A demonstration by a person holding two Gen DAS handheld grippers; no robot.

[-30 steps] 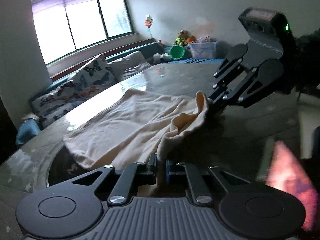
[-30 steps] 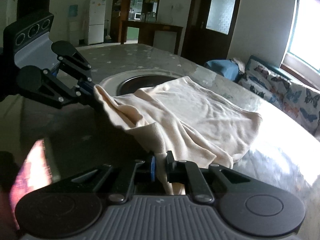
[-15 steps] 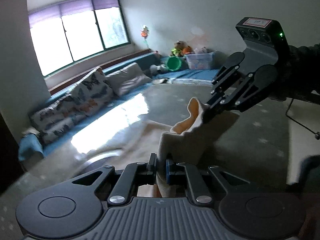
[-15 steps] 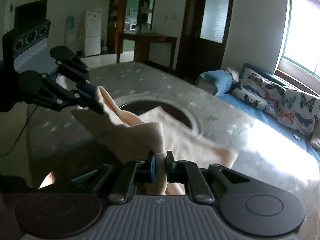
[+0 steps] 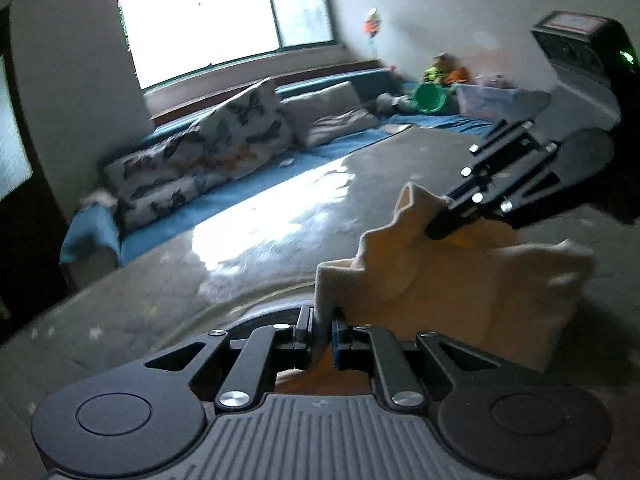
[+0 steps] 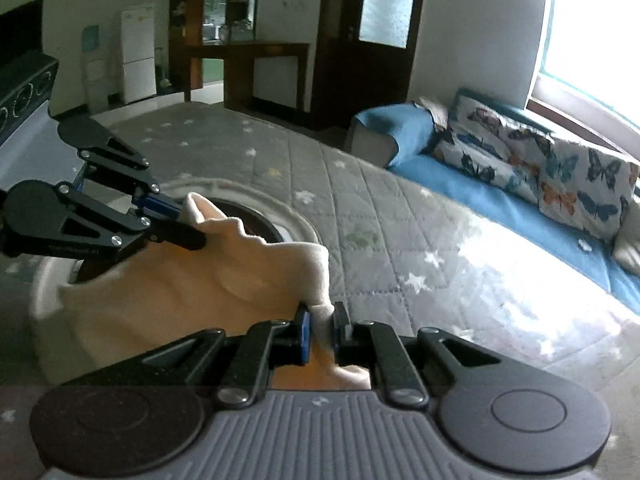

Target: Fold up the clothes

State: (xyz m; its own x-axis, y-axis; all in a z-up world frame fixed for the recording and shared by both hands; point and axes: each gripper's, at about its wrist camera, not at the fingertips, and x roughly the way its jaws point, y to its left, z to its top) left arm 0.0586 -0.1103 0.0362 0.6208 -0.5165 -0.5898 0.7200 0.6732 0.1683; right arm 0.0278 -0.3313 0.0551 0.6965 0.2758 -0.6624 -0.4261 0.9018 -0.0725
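One cream garment (image 5: 460,280) hangs bunched between two tools above a grey quilted counter (image 6: 380,208), its lower folds drooping toward the surface. The left tool (image 5: 322,326) is clamped on one top corner of the cloth, a peak of fabric standing up between its pads; the right tool (image 6: 322,326) is clamped on the other corner in the same way. In the left wrist view the right tool reaches in from the upper right, and in the right wrist view the left tool reaches in from the left, each with cloth pinched at its tip. One round dark inset with a pale rim (image 6: 260,220) lies in the counter beneath the garment, partly hidden by the cloth and the left tool. Beyond the counter runs one blue sofa (image 6: 500,192) carrying butterfly-print cushions (image 6: 560,172) under one bright window (image 5: 224,16). One green basin (image 5: 430,98) sits among blurred toys in the far corner. One white fridge (image 6: 138,54) and one dark wooden door (image 6: 380,32) stand along the far wall.
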